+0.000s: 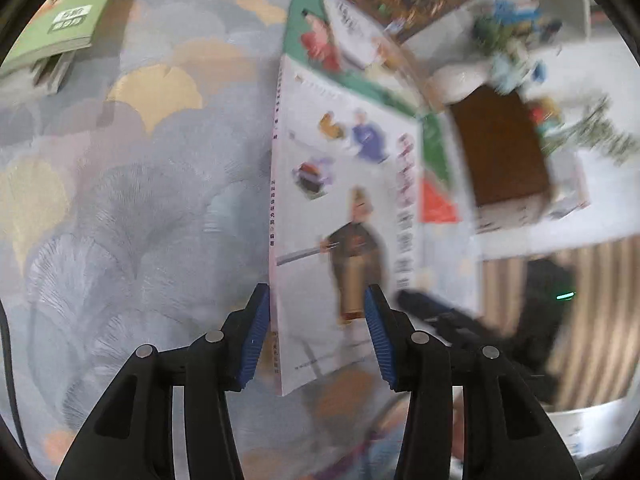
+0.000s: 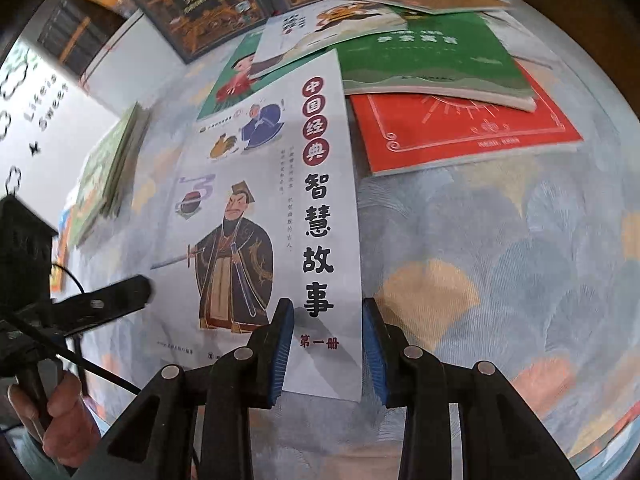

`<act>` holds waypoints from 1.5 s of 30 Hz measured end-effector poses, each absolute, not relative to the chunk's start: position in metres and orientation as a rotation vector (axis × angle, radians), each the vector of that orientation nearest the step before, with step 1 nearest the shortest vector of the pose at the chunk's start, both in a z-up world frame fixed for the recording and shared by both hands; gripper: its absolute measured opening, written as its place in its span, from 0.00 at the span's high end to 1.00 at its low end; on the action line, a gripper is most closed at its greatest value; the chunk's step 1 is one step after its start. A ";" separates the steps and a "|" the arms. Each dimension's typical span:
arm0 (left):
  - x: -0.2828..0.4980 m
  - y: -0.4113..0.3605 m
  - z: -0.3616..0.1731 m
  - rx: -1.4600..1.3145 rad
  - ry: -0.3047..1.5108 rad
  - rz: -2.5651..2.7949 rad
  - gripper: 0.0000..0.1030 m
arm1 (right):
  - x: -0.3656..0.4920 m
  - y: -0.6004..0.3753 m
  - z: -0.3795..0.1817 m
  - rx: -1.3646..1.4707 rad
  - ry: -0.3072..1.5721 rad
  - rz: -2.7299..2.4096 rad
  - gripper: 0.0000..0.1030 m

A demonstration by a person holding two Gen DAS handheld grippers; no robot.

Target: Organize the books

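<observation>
A white picture book (image 2: pixel 256 220) with a robed man and red Chinese title lies on the patterned cloth. My right gripper (image 2: pixel 327 350) is open, its blue pads astride the book's near right edge. My left gripper (image 1: pixel 316 336) is open too, its pads either side of the same white book (image 1: pixel 344 200) at its near left corner; it also shows as a black finger (image 2: pixel 108 296) at the book's left edge. A red book (image 2: pixel 464 132) and a green book (image 2: pixel 432 60) lie beyond, overlapping.
A green-covered stack (image 1: pixel 60 20) sits far left on the cloth and shows in the right wrist view (image 2: pixel 108 176). Dark ornate books (image 2: pixel 200 4) lie at the back. A brown box (image 1: pixel 500 144) and a striped surface (image 1: pixel 592 320) are at right. A hand (image 2: pixel 60 420) holds the left gripper.
</observation>
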State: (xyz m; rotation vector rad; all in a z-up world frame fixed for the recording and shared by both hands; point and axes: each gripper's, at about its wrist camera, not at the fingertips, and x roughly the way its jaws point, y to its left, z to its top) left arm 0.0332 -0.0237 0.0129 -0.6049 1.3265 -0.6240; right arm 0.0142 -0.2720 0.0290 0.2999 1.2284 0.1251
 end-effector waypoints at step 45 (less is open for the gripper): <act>0.044 -0.043 0.018 -0.676 1.384 -0.713 0.90 | 0.022 -0.280 0.062 0.486 1.116 0.264 0.73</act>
